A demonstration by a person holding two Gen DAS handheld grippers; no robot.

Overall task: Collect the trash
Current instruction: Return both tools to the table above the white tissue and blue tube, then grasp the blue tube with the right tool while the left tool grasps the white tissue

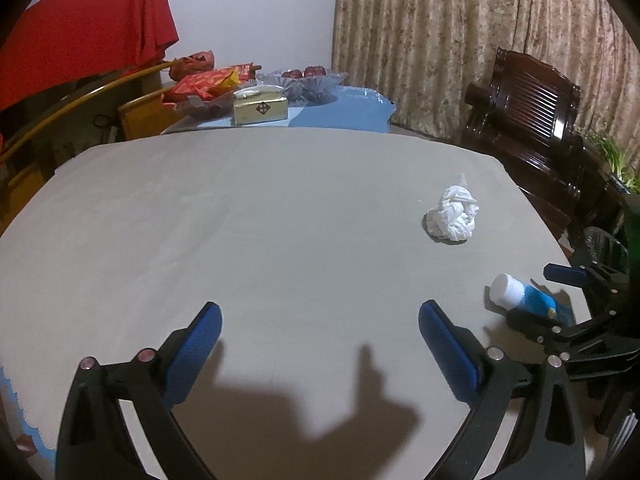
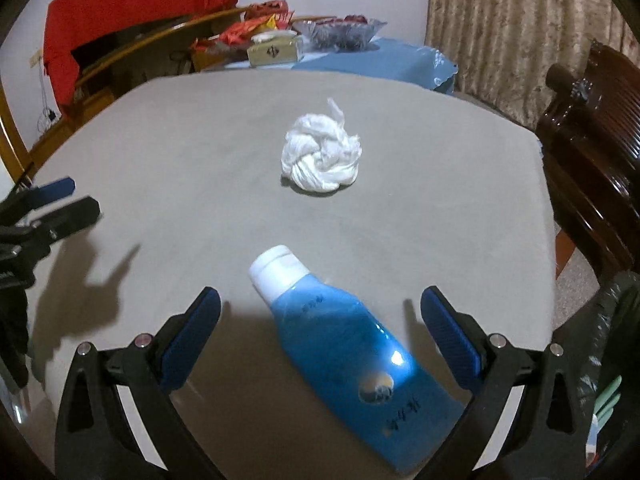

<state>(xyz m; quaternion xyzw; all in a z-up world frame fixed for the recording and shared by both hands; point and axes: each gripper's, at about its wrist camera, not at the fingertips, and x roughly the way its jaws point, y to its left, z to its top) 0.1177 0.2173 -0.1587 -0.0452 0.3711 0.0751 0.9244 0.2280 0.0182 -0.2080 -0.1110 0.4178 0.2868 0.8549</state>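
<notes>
A blue bottle with a white cap lies on its side on the grey table, between the wide-apart fingers of my right gripper, which is open and not touching it. Beyond it sits a crumpled white tissue wad. In the left wrist view the blue bottle lies at the right, partly hidden by the right gripper, and the tissue wad is farther back. My left gripper is open over bare table, holding nothing.
At the table's far end stand a tissue box, red snack packets and a glass fruit bowl on a blue cloth. A dark wooden chair stands at the right. A black bag hangs beside the table's right edge.
</notes>
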